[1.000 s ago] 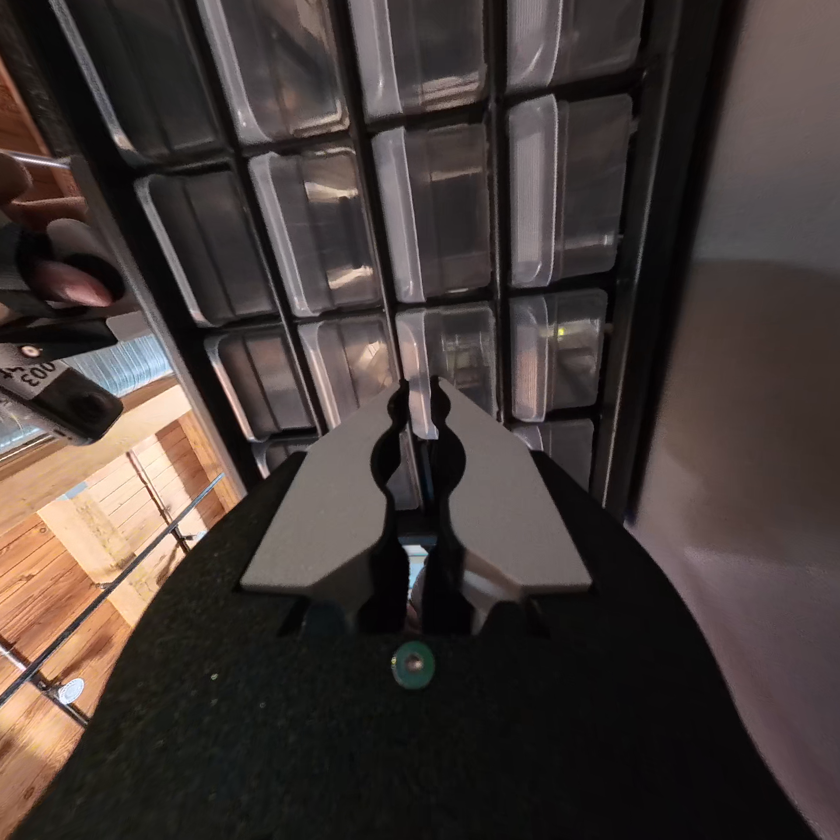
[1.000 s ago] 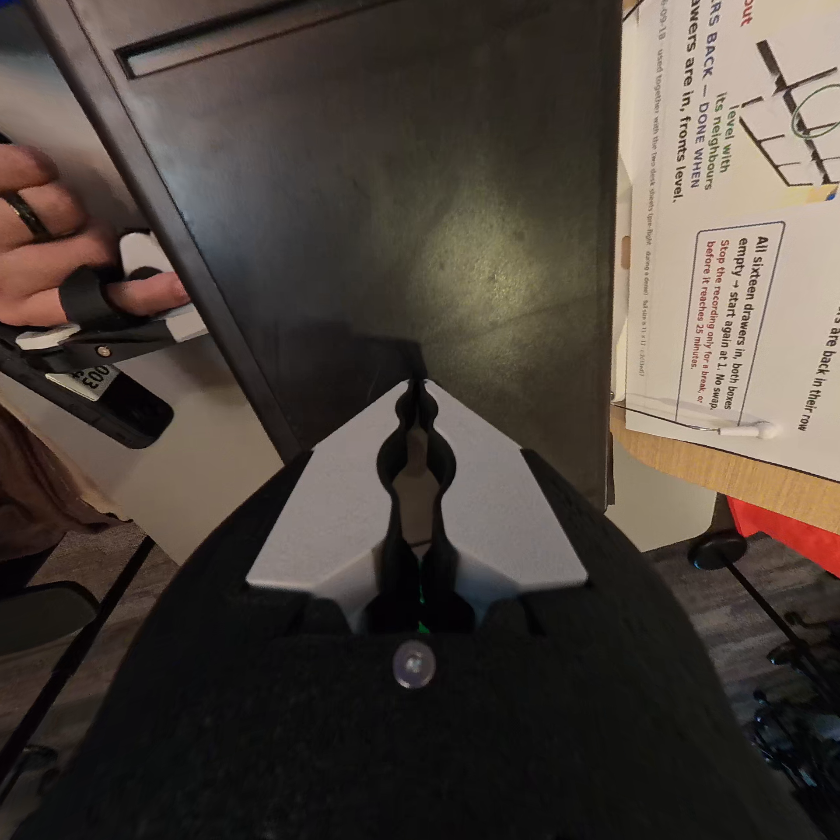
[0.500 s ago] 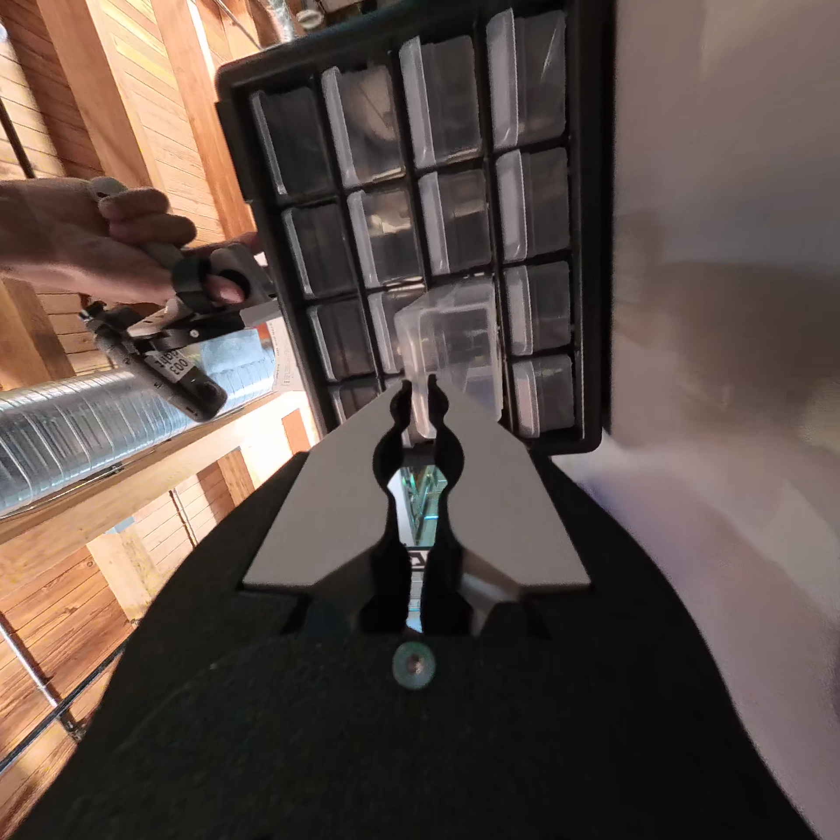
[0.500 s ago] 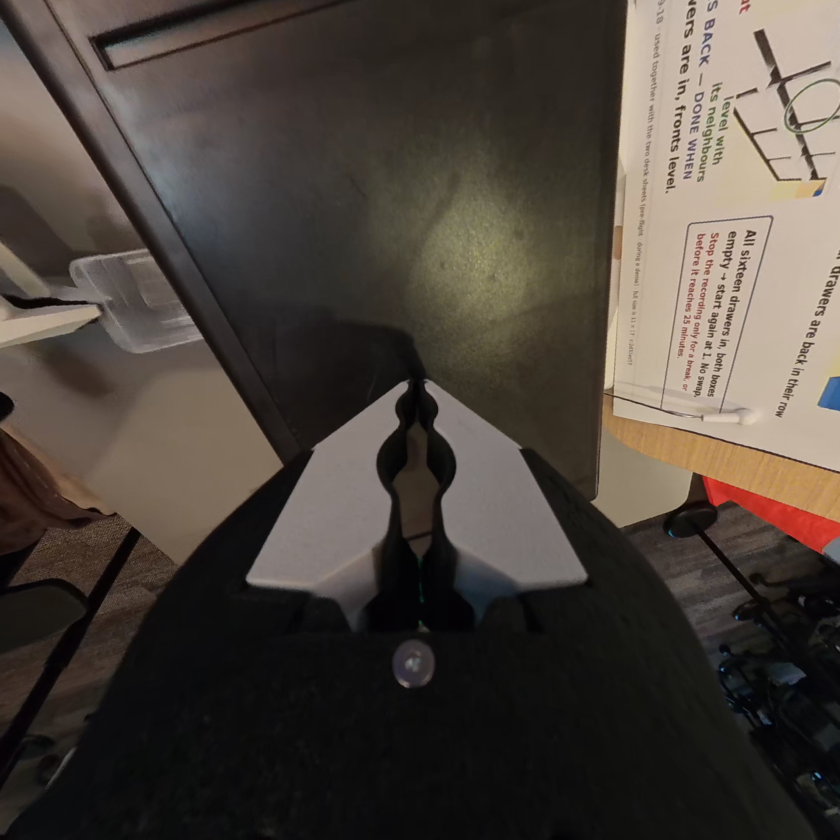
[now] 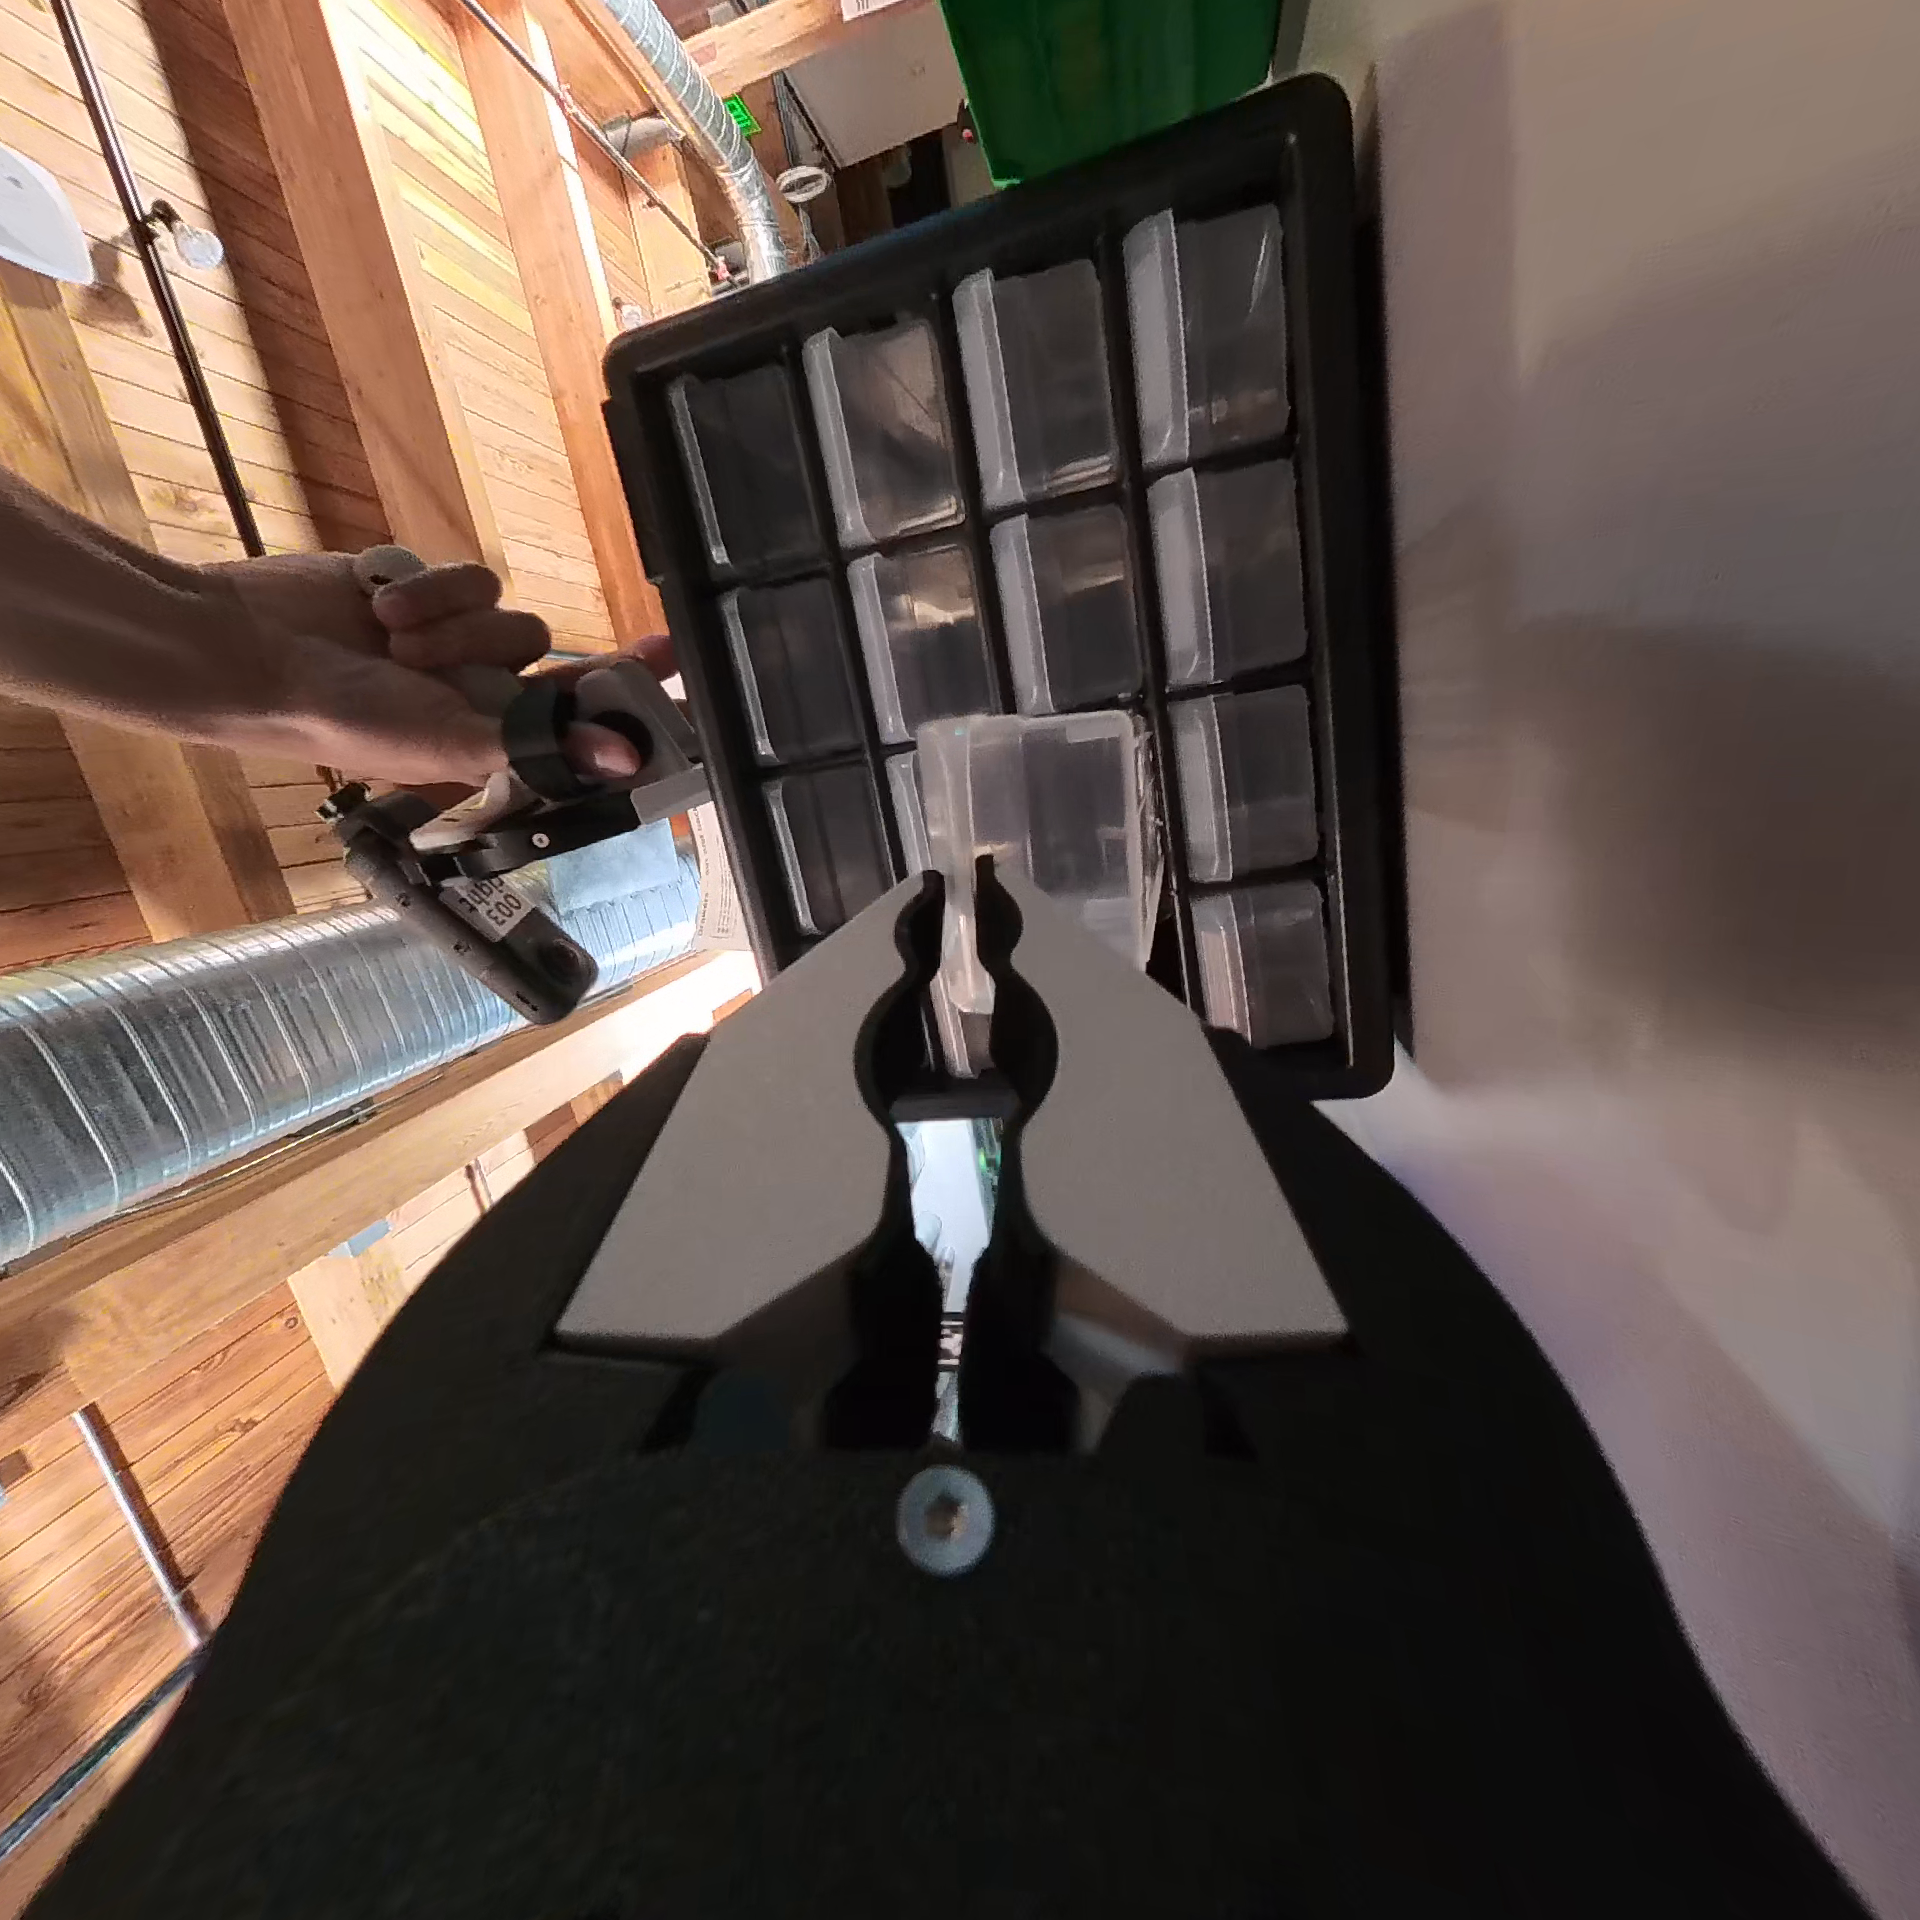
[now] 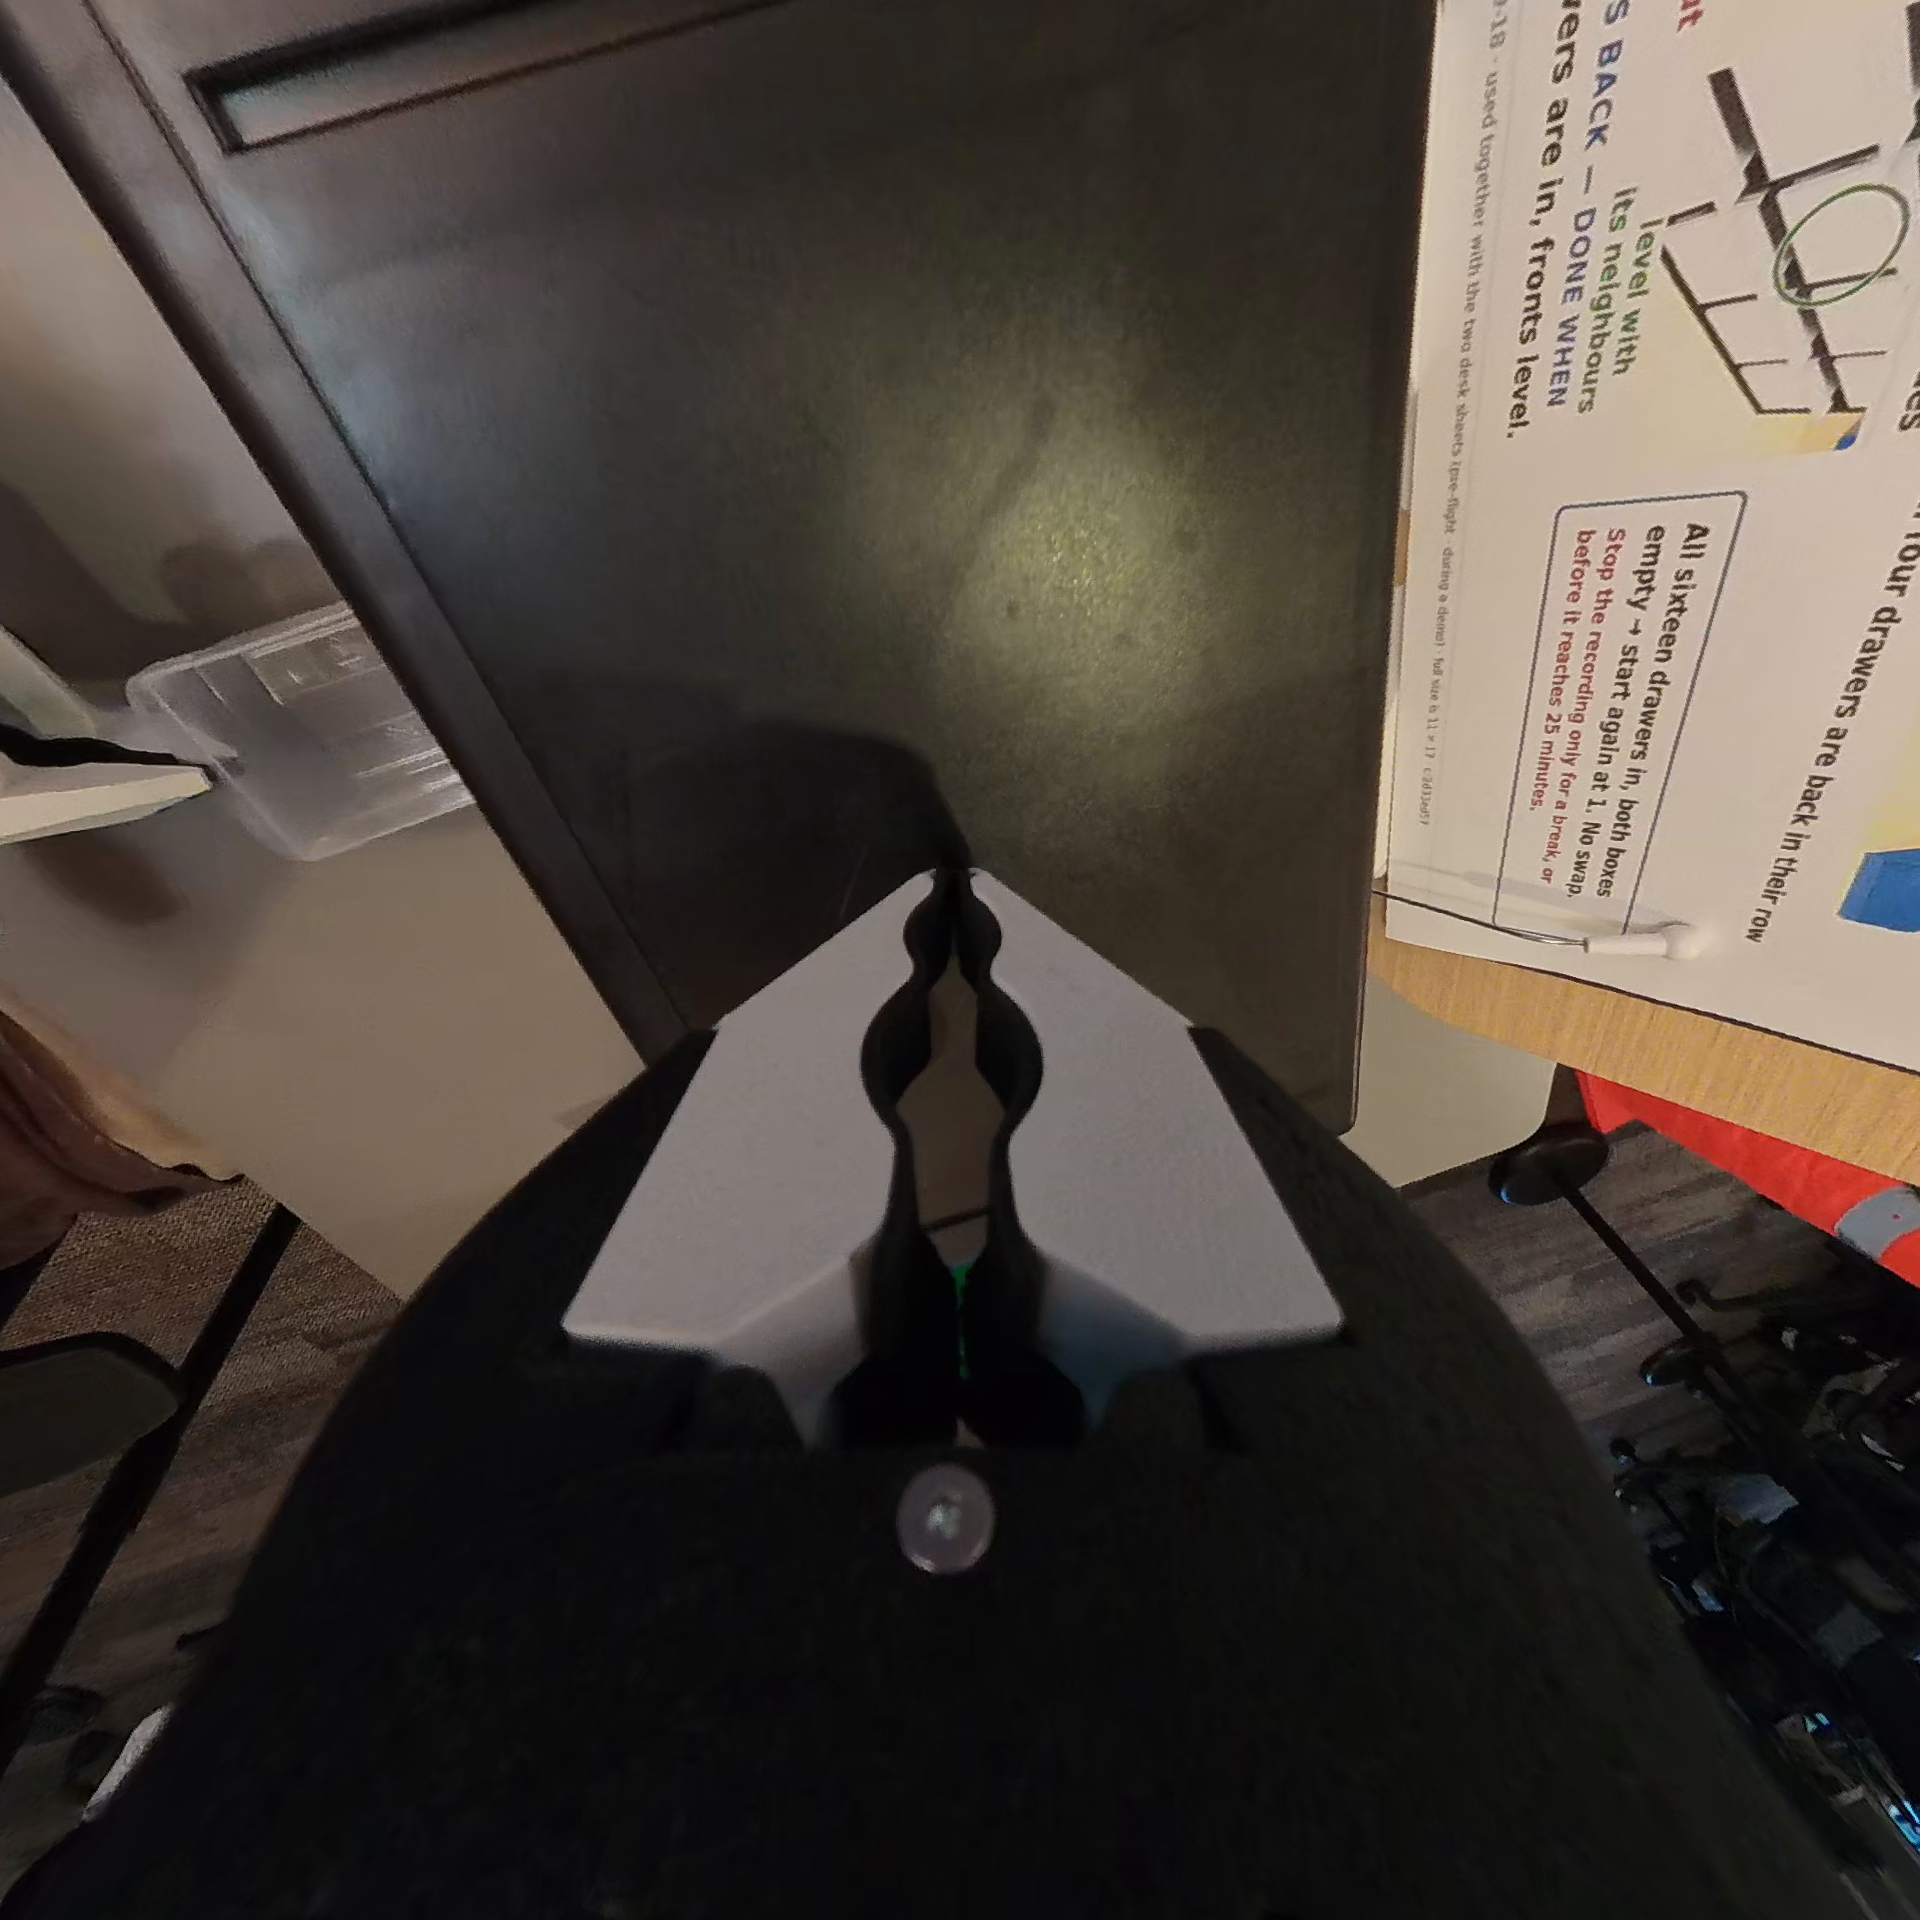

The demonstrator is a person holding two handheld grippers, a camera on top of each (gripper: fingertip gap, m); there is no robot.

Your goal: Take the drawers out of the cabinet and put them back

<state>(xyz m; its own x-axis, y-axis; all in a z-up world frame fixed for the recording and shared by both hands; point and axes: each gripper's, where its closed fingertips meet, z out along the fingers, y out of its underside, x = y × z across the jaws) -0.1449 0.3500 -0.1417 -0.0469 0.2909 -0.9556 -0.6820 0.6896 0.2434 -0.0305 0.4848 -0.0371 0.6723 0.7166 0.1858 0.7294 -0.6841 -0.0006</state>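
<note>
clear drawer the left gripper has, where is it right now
In the left wrist view the clear drawer is pinched by the left gripper, partly pulled out of the black cabinet; right wrist view shows it left of the cabinet's side.

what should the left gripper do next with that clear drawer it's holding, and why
Probably keep drawing straight back, away from the cabinet. The left gripper is shut on the clear drawer's front lip; the drawer juts out past its neighbours, yet the right wrist view shows its rear still inside. The right gripper rests shut against the cabinet's side, apparently steadying it.
</note>
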